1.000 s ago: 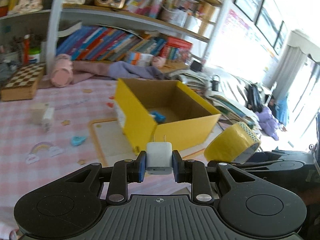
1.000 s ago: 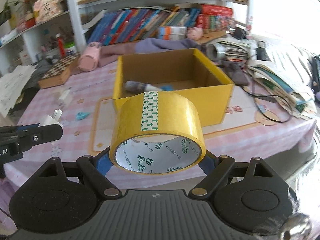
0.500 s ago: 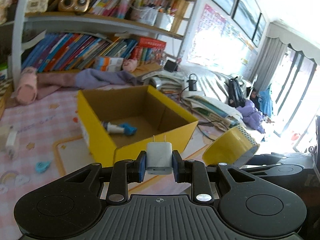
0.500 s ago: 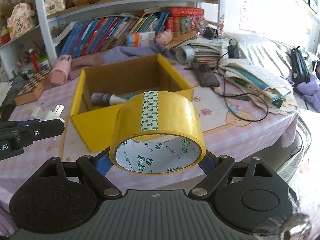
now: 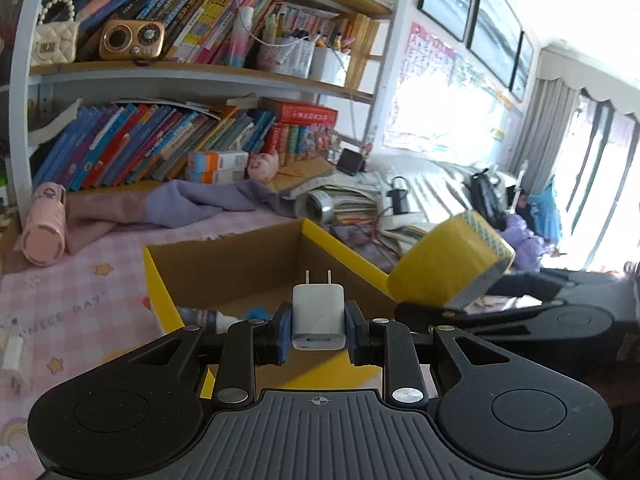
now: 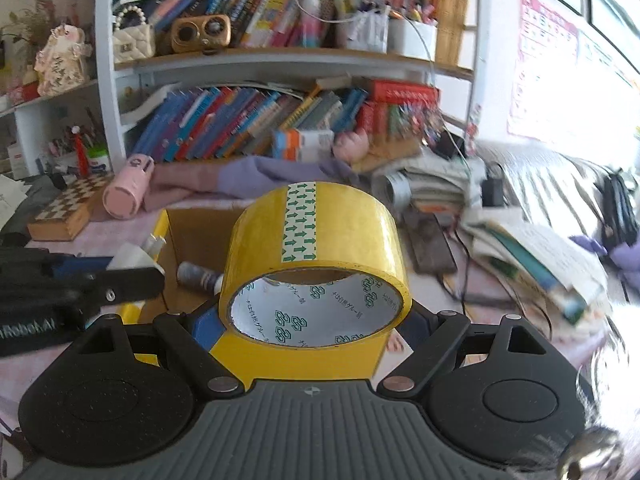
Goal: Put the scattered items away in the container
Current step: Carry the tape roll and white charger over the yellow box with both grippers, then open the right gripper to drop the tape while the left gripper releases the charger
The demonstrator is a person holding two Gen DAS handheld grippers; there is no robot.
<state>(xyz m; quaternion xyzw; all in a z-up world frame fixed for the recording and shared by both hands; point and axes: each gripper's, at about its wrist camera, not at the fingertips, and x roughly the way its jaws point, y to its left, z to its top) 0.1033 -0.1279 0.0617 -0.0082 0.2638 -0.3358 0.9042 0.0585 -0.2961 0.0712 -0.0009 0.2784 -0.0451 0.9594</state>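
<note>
My left gripper [image 5: 318,330] is shut on a white plug charger [image 5: 318,316], prongs up, just over the near edge of the yellow cardboard box [image 5: 158,280]. My right gripper [image 6: 316,320] is shut on a roll of yellow tape [image 6: 316,256], held above the box's near right side; the roll also shows in the left wrist view [image 5: 448,266]. Inside the box [image 6: 162,228] lie a small bottle [image 6: 198,276] and a blue item [image 5: 256,314].
Another white charger [image 5: 14,356] lies on the pink checked cloth at left. A pink bottle [image 5: 44,220], purple cloth [image 5: 192,204], chessboard box [image 6: 66,210] and bookshelves stand behind. Papers, cables and a grey tape roll [image 5: 316,206] crowd the right side.
Both grippers have moved forward and closer to the box with their loads; the box now sits right under and in front of the fingers.
</note>
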